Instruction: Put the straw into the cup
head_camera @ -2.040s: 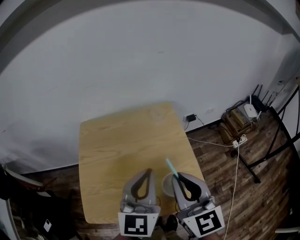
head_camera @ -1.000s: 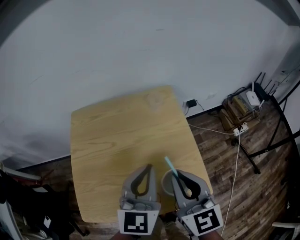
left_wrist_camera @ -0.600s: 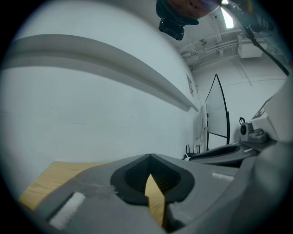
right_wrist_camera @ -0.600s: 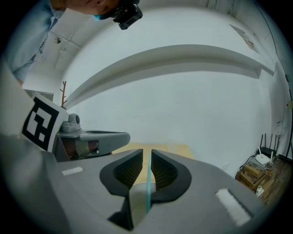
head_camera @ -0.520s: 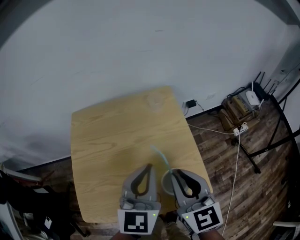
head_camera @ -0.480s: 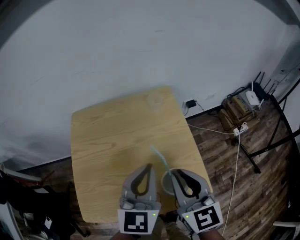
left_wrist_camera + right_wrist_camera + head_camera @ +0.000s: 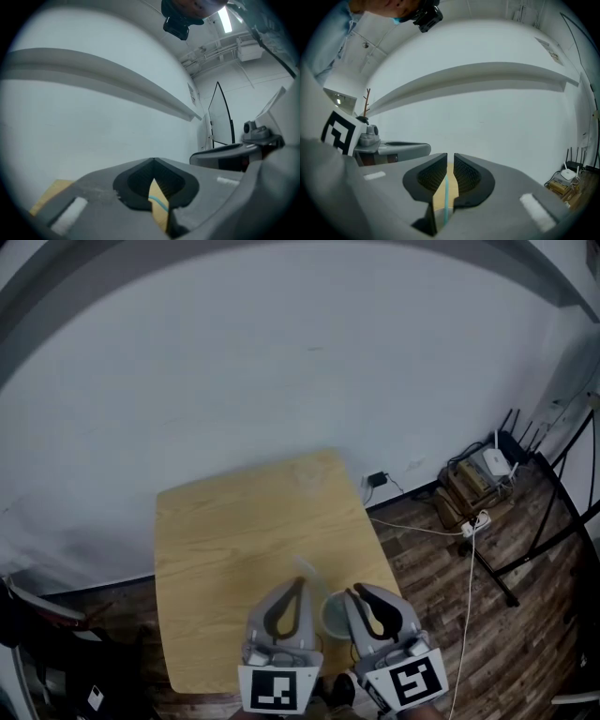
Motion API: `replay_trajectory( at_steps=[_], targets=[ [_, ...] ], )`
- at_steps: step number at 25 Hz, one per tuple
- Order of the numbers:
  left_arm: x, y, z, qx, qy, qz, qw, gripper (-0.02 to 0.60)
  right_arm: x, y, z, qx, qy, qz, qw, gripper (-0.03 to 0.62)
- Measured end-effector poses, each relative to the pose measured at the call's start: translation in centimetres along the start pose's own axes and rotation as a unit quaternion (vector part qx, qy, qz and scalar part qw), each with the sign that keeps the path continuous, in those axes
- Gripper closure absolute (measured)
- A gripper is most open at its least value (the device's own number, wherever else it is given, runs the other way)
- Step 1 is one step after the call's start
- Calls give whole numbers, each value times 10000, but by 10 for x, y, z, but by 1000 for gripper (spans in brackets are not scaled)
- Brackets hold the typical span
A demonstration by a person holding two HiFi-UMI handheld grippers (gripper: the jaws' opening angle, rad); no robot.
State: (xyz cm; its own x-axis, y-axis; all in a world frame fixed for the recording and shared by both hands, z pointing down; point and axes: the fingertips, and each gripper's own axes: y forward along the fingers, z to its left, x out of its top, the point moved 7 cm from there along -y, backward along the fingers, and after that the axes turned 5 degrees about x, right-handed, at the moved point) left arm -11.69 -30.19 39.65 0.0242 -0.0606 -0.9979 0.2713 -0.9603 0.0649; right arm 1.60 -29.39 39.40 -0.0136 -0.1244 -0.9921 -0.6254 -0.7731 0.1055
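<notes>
straw [image 7: 446, 196] in cup [image 7: 333, 615], leaning far-left; left gripper [image 7: 299, 581] closed, empty; right gripper [image 7: 353, 592] narrow gap, gripping nothing

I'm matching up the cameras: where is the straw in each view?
Head view: straw, pale and blurred, leaning up-left from the cup, low centre.
Left gripper view: straw, a teal streak low between the jaws.
Right gripper view: straw, an upright teal line between the jaws.
Shared landmark: the wooden table.
</notes>
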Motion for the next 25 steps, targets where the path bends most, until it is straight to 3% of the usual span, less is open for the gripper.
replay_trajectory(
  at_steps=[11,18,25],
  targets=[
    [68,-28,-14,72,221,-732,9970,564,77,-28,19,-7,-447,-850,9954,586],
    [95,-47,-20,130,328,-1123,9931,564,101,-45,28,-55,-650,-1167,9910,588],
    [108,-54,-24,156,432,-1245,9912,564,111,-53,30,-104,-754,-1265,9890,588]
  ],
)
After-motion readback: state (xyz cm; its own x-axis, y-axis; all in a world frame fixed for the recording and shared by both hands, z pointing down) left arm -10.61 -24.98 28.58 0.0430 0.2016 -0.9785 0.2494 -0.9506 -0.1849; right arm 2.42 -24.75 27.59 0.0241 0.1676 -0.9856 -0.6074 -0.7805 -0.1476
